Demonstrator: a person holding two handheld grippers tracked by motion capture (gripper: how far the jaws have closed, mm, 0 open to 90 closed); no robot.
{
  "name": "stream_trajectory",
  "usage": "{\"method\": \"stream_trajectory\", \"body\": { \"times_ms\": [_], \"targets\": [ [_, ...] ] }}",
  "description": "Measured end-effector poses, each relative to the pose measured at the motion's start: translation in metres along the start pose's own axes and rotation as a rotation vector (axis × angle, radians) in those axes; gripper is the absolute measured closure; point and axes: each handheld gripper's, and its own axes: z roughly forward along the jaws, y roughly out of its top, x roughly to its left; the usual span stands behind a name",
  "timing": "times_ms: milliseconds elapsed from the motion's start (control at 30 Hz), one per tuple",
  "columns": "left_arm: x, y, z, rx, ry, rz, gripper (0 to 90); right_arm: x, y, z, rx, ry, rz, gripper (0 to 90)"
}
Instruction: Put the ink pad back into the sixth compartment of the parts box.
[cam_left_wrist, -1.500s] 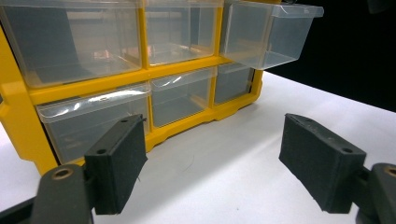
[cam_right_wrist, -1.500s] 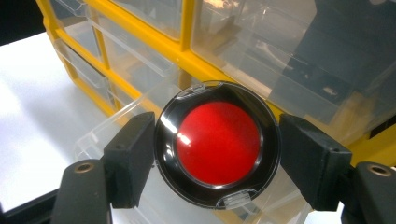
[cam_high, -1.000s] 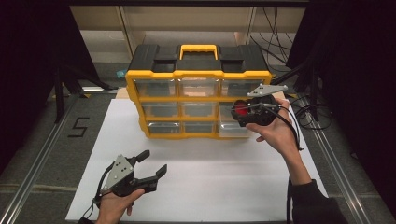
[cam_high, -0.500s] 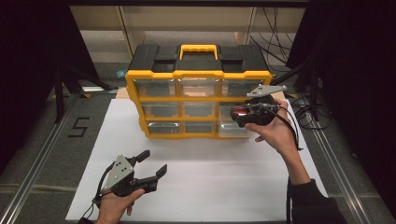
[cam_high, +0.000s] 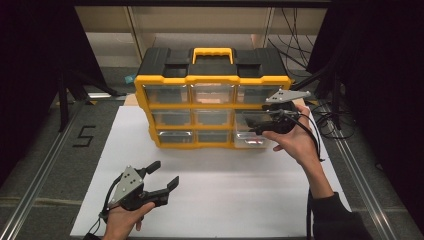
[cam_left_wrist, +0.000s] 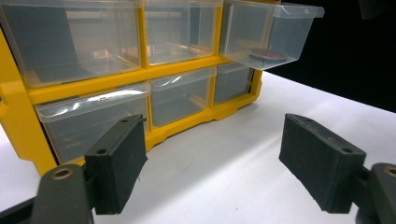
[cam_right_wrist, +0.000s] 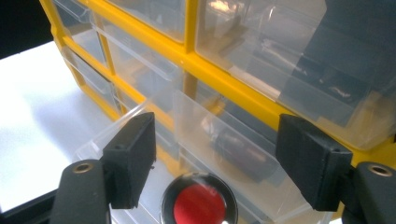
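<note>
A yellow and black organiser (cam_high: 212, 80) with clear drawers stands on a white sheet (cam_high: 225, 195). Its right middle drawer (cam_high: 248, 119) is pulled out, as the left gripper view also shows (cam_left_wrist: 273, 23). A round red piece with a black rim (cam_right_wrist: 199, 205) lies inside that drawer (cam_left_wrist: 267, 55). My right gripper (cam_high: 256, 125) hangs just over the open drawer (cam_right_wrist: 154, 140), jaws wide apart, open (cam_right_wrist: 219, 154), touching nothing. My left gripper (cam_high: 164, 174) rests low near the sheet's front left, open and empty (cam_left_wrist: 217, 161), pointing at the organiser (cam_left_wrist: 140, 79).
A black "5" mark (cam_high: 85, 136) lies on the grey surface left of the sheet. Metal rails run along both sides. Cables (cam_high: 327, 120) trail at the right beside the organiser. Pale shelving stands behind it.
</note>
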Motion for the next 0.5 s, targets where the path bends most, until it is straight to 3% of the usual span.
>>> {"method": "stream_trajectory", "body": {
  "times_ms": [267,500],
  "targets": [
    [0.0,0.0,0.0,0.0,0.0,0.0,22.4,0.003,0.003,-0.008,-0.043,0.001,-0.01,29.0],
    [0.0,0.0,0.0,-0.002,0.0,0.0,22.4,0.008,0.0,-0.019,-0.07,0.04,-0.021,29.0]
  ]
}}
